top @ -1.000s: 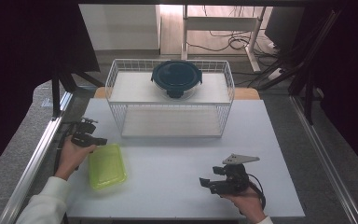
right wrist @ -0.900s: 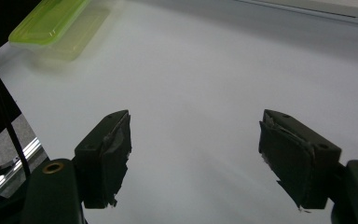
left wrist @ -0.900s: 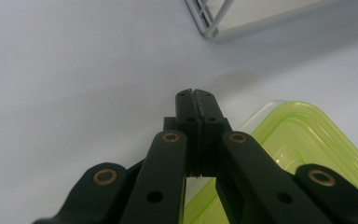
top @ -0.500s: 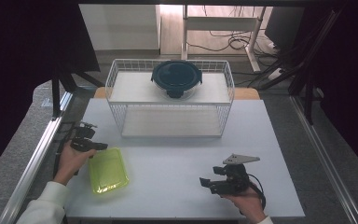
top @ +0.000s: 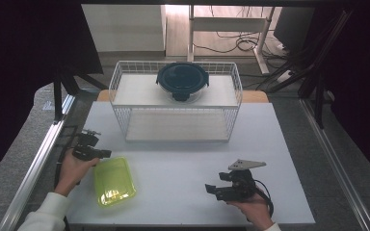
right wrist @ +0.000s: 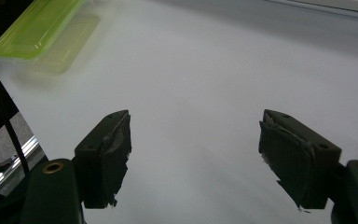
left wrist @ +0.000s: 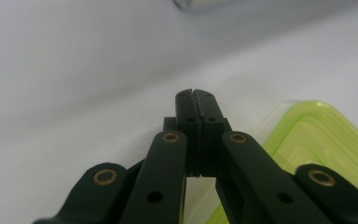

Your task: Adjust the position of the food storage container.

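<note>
Left gripper (left wrist: 196,95) hovered with jaws pressed tight together, nothing between them, the yellow-green container lid (top: 114,181) lying flat on the white table (top: 183,168) just beside and below its tips, perhaps barely apart. Right gripper (right wrist: 193,154) sat with jaws spread wide over bare table, the lid well beyond them.

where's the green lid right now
In the high view the green lid lies flat on the white table, front left, beside the shut left claw.
</note>
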`<state>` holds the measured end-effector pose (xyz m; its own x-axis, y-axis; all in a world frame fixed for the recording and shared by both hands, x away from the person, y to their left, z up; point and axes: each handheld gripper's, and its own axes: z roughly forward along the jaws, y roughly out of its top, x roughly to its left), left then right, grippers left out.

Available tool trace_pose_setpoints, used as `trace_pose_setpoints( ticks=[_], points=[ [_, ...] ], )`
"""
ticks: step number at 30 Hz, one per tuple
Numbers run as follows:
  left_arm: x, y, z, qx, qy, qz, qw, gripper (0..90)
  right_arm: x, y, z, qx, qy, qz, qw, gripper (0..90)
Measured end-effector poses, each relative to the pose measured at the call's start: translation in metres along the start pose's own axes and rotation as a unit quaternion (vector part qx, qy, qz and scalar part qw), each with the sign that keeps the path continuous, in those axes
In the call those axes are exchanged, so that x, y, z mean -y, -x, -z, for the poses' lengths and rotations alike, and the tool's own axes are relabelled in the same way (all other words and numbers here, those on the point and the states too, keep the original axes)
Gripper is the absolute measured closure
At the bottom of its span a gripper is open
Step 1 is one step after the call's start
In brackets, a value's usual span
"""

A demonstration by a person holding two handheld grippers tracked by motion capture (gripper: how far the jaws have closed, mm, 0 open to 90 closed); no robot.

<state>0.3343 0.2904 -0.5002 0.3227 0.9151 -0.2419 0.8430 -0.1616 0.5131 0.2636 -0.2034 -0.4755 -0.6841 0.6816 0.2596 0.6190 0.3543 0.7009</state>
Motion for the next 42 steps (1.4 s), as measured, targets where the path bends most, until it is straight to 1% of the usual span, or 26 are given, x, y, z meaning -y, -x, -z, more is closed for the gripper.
trace_pose_setpoints(
  ticks=[1, 4, 7, 8, 10, 11, 13, 15, 19, 21, 22, 26, 29, 32, 34, 37, 42],
  points=[
    [0.001, -0.002, 0.006, 0.002, 0.007, 0.003, 1.0000, 90.0, 0.000, 0.000, 0.000, 0.000, 0.001, -0.001, 1.0000, 25.0],
    [0.008, -0.004, 0.025, 0.003, 0.023, -0.001, 0.9997, 90.0, 0.001, 0.002, 0.000, 0.000, 0.002, -0.003, 1.0000, 25.0],
    [0.023, -0.002, 0.043, 0.009, 0.036, -0.007, 0.9993, 90.0, 0.001, 0.003, 0.001, 0.000, 0.002, -0.005, 1.0000, 25.0],
    [0.027, -0.001, 0.047, 0.010, 0.038, -0.007, 0.9992, 90.0, 0.001, 0.003, 0.001, 0.000, 0.002, -0.005, 1.0000, 25.0],
    [0.039, 0.000, 0.056, 0.011, 0.036, -0.012, 0.9992, 90.0, 0.001, 0.003, 0.001, 0.000, 0.002, -0.005, 1.0000, 25.0],
    [0.045, 0.000, 0.060, 0.008, 0.030, -0.015, 0.9994, 90.0, 0.001, 0.003, 0.001, 0.000, 0.001, -0.005, 1.0000, 25.0],
    [0.056, 0.003, 0.065, 0.003, 0.023, -0.023, 0.9995, 90.0, 0.001, 0.003, 0.000, -0.001, 0.001, -0.005, 1.0000, 25.0],
    [0.065, 0.007, 0.067, 0.005, 0.017, -0.030, 0.9994, 90.0, 0.000, 0.003, 0.000, -0.001, 0.001, -0.004, 1.0000, 25.0],
    [0.089, 0.014, 0.067, 0.012, 0.006, -0.036, 0.9993, 90.0, 0.000, 0.004, 0.001, 0.000, 0.002, -0.005, 1.0000, 25.0],
    [0.101, 0.018, 0.066, 0.008, 0.001, -0.038, 0.9993, 90.0, 0.001, 0.004, 0.001, -0.001, 0.002, -0.006, 1.0000, 25.0],
    [0.107, 0.019, 0.065, 0.010, -0.003, -0.037, 0.9992, 90.0, 0.000, 0.005, 0.001, 0.000, 0.001, -0.006, 1.0000, 25.0],
    [0.126, 0.029, 0.060, 0.029, -0.018, -0.041, 0.9986, 90.0, 0.001, 0.005, 0.000, 0.000, 0.002, -0.006, 1.0000, 25.0],
    [0.137, 0.041, 0.057, 0.047, -0.023, -0.051, 0.9973, 90.0, 0.001, 0.004, -0.001, 0.002, -0.001, -0.002, 1.0000, 25.0],
    [0.140, 0.050, 0.054, 0.053, -0.026, -0.060, 0.9965, 90.0, 0.001, 0.002, -0.003, 0.003, -0.003, 0.001, 1.0000, 25.0],
    [0.140, 0.054, 0.051, 0.062, -0.025, -0.060, 0.9960, 90.0, 0.001, 0.002, -0.002, 0.004, -0.003, 0.001, 1.0000, 25.0],
    [0.139, 0.060, 0.047, 0.068, -0.028, -0.066, 0.9951, 90.0, 0.001, 0.003, -0.001, 0.003, -0.002, 0.001, 1.0000, 25.0],
    [0.136, 0.071, 0.040, 0.077, -0.022, -0.069, 0.9944, 90.0, 0.001, 0.005, 0.000, 0.005, 0.000, -0.002, 1.0000, 25.0]
  ],
)
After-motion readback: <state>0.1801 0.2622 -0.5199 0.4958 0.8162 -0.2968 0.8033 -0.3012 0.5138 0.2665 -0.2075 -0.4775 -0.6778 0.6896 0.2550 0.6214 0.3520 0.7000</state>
